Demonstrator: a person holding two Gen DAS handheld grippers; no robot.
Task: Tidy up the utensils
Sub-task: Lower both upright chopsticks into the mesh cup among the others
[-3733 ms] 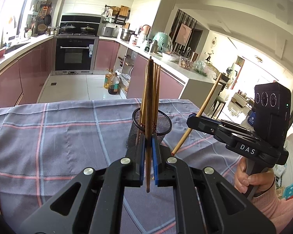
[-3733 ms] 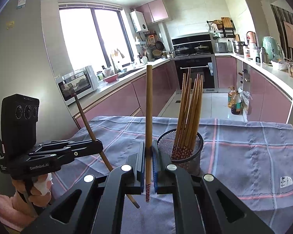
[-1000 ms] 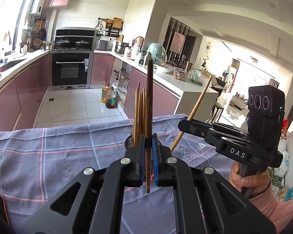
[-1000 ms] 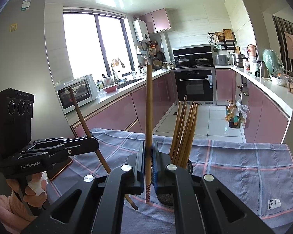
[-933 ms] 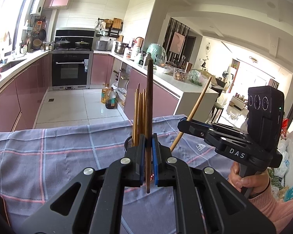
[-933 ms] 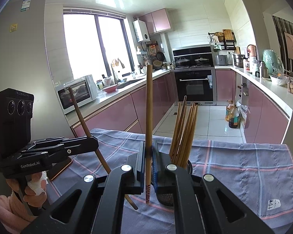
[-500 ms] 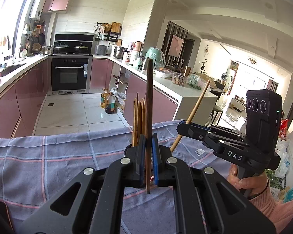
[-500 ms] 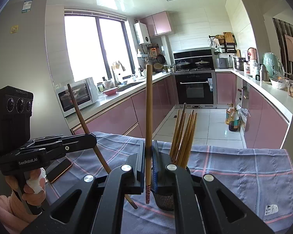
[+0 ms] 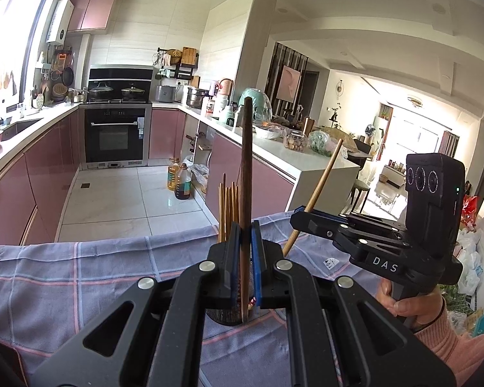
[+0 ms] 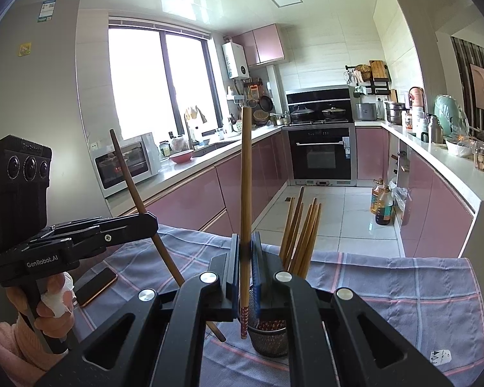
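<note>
Right, main risk: we carry a chopstick in each claw and both must drop into one mesh cup [image 10: 269, 335] that already holds a bundle [image 10: 301, 238]. Coming down off-axis could catch a tip on the rim or jam it against the bundle, and we judge the light cup could tip on the cloth [image 10: 403, 290]. The two claws sit near each other above the cup, so they could also clash.

Left claw [image 9: 244, 277]: pads nearly closed, pinching a dark chopstick [image 9: 246, 177] upright, its lower tip just at the cup.

Right claw [image 10: 246, 277]: same narrow gap, clamping a lighter chopstick [image 10: 246, 177] upright, its patterned end just left of the cup rim, not yet inside.

A phone [image 10: 95, 285] lies on the counter, far left.
</note>
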